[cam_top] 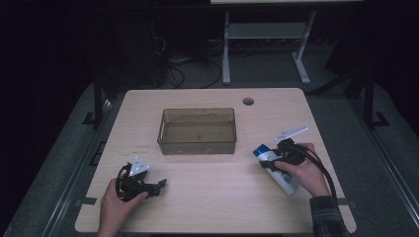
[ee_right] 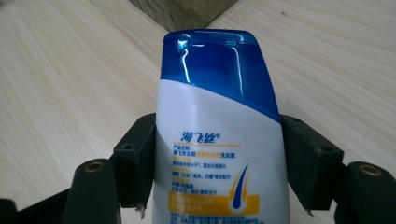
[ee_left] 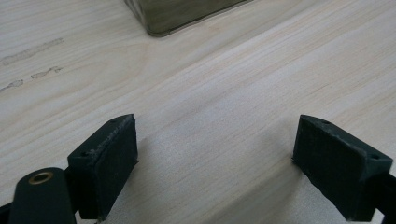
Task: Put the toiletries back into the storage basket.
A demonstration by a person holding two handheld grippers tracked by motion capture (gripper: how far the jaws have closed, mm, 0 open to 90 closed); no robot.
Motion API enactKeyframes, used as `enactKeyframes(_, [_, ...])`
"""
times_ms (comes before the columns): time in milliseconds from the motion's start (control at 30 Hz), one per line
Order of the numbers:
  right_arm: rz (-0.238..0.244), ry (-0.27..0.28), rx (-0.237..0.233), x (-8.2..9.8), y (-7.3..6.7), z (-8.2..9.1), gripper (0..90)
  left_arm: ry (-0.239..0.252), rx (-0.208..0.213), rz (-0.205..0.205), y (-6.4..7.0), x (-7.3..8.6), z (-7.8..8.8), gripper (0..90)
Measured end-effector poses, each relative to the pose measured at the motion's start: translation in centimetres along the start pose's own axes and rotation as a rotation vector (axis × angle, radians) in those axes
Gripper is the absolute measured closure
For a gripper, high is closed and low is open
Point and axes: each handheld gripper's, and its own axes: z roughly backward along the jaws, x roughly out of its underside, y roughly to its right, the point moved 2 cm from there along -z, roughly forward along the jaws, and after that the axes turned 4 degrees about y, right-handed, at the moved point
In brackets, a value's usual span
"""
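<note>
A white shampoo bottle with a blue cap lies on the right side of the wooden table. My right gripper is shut on the shampoo bottle, one jaw against each side of its body below the cap. My left gripper rests on the table near the front left, held by a hand. Its jaws stand wide apart over bare wood, and its gripper is open with nothing between the pads.
A clear brownish plastic bin stands at the table's middle, toward the far side; its corner shows ahead of the left gripper. A round cable hole sits near the far edge. A white desk frame stands beyond.
</note>
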Motion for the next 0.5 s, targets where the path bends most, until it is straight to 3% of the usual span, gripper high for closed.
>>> enactKeyframes(500, [-0.071, 0.207, -0.013, 1.3, 0.1, 3.9, 33.6, 0.0, 0.0, 0.0, 0.0, 0.0, 0.0, 12.6])
